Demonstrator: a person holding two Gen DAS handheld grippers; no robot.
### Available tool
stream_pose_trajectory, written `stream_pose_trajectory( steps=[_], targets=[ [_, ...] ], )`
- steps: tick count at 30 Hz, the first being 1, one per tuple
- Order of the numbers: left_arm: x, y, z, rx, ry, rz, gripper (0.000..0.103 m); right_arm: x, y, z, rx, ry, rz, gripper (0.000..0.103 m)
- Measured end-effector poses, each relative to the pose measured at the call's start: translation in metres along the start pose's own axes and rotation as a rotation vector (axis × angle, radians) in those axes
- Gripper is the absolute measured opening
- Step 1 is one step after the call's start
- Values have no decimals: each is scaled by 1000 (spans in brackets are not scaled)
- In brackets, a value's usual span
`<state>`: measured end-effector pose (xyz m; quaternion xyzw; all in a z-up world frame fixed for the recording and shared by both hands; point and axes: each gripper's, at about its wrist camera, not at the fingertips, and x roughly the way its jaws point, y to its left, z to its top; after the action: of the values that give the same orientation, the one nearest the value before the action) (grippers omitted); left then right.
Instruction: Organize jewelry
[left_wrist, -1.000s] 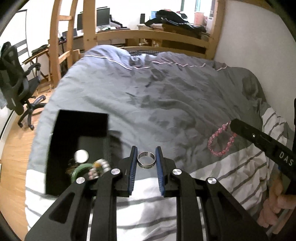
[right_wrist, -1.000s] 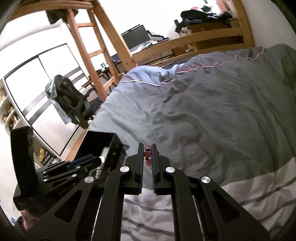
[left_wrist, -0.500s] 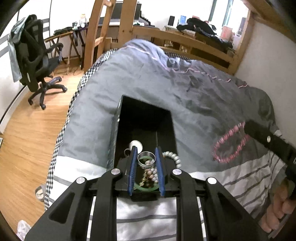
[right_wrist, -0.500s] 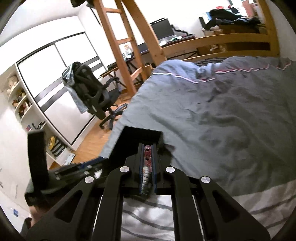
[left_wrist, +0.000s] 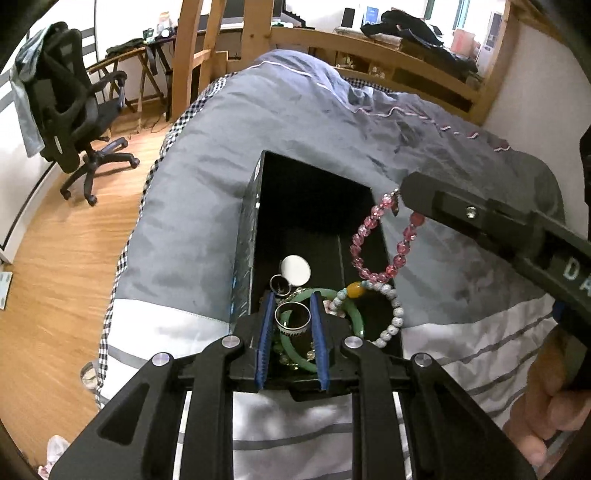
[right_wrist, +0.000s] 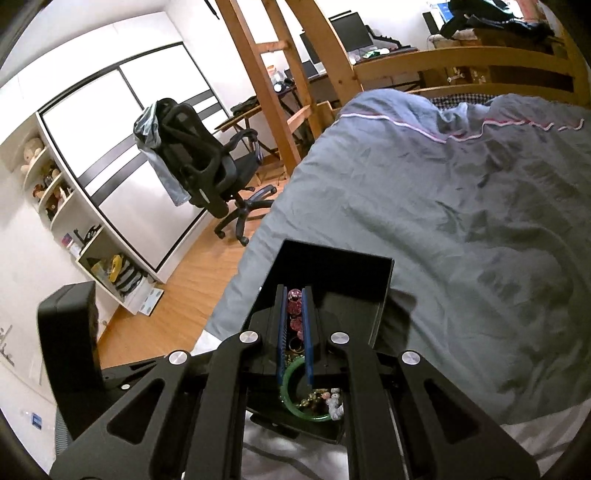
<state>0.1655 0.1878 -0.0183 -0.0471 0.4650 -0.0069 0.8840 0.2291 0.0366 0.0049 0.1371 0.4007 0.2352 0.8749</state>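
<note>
Both claws hung over an open black box (left_wrist: 255, 229) that sat on the grey duvet of a bed (left_wrist: 295, 110), close to the bed's near edge where the cover turned white with grey stripes.

The left claw (left_wrist: 292, 319) was clamped on a silver ring (left_wrist: 292, 318), blue pads pressing its two sides. The ring sat with its opening facing up toward the camera, its band lying roughly flat. Directly beneath it, inside the near end of the box, lay a green bangle (left_wrist: 317, 332), a pale beaded bracelet (left_wrist: 388, 314), another ring (left_wrist: 279, 284) and a white disc (left_wrist: 295, 269). The drop looked straight down, so this claw appeared the nearer to releasing.

The right claw (right_wrist: 294, 306) was pressed together on a pink beaded bracelet (left_wrist: 376, 240). The loop dangled from the claw tip, long axis hanging downward, its lower curve over the box's right wall. From the right wrist view the beads (right_wrist: 294, 295) showed between the pads, with the box interior and bangle (right_wrist: 295, 398) below.

The box's long axis ran away from the near edge, toward the far wooden bed frame (left_wrist: 369, 44).
</note>
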Motion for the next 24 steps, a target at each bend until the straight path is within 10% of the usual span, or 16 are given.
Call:
stream_pose_trajectory(
  steps=[6, 7, 9, 14, 24],
  targets=[
    [0, 4, -1, -21, -19, 8, 27, 20, -11, -8, 27, 28, 15, 16],
    [-1, 5, -1, -26, -27, 1, 33, 21, -14, -8, 37, 35, 18, 28],
    [-5, 2, -2, -28, -49, -28, 51, 17, -18, -7, 54, 18, 20, 90],
    [-22, -23, -10, 70, -146, 94, 89, -16, -25, -8, -9, -73, -155, 97],
    [-74, -29, -51, 122, -247, 201, 96, -52, -34, -38, -94, -21, -195, 99]
  ],
)
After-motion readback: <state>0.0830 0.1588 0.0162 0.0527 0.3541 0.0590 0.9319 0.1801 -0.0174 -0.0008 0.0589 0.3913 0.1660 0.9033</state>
